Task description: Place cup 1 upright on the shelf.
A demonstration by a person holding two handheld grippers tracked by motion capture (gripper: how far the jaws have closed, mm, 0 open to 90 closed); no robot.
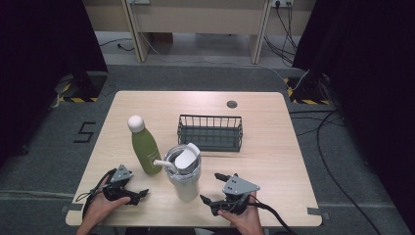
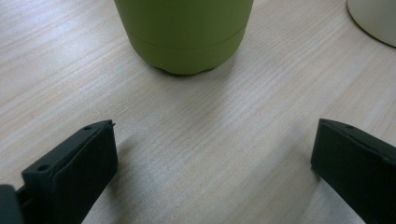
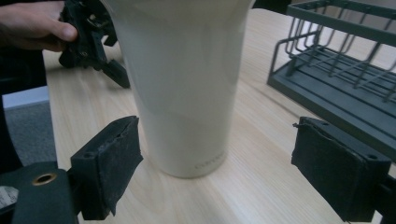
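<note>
Two claws sit at the worktop's [image 1: 274,147] near edge: left claw [image 1: 139,195] spread, empty; right claw [image 1: 211,188] spread, empty. One green bottle [image 1: 145,147], one white tumbler [image 1: 184,174] between them; one wire basket [image 1: 210,132] behind.

Light wood table [image 1: 274,161] on grey carpet [image 1: 195,78], dark curtains both sides.
Black curtains [image 1: 372,73] L & R; pale wood furniture legs [image 1: 134,34] along far wall w/ cables [image 1: 286,29]; hazard-tape stand bases [image 1: 73,93] nr table's far corners; "5" mark [image 1: 84,132] on floor left.
</note>
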